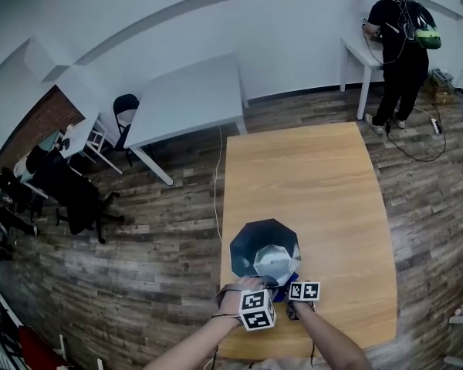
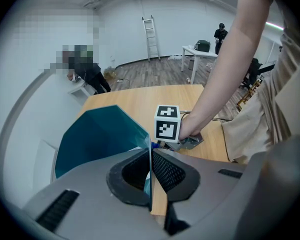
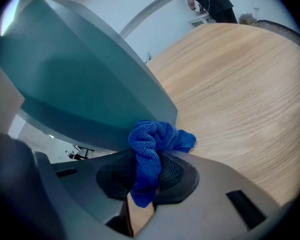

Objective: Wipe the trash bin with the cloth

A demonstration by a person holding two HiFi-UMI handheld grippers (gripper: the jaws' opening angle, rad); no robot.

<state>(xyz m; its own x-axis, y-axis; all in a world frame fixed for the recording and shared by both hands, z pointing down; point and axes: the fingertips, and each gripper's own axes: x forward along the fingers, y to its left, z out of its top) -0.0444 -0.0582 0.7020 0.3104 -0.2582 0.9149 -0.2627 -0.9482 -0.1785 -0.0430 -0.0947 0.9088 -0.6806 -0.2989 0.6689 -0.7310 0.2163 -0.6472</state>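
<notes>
Jaws of the right gripper (image 3: 147, 166) are clamped on the cloth (image 3: 157, 139). The trash bin (image 3: 80, 79) stands on the tabletop (image 3: 240, 84), with its outer wall ahead and up-left of the cloth, just beside it. Jaws of the left gripper (image 2: 151, 169) pinch the bin's thin rim. The right hand looks best placed to wipe that wall.

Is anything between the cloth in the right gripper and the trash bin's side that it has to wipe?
Nothing visible. The right gripper, shut on the blue cloth, has it right at the trash bin, against its teal outer wall. The left gripper is clamped on the bin's rim, not in the cloth's way.
</notes>
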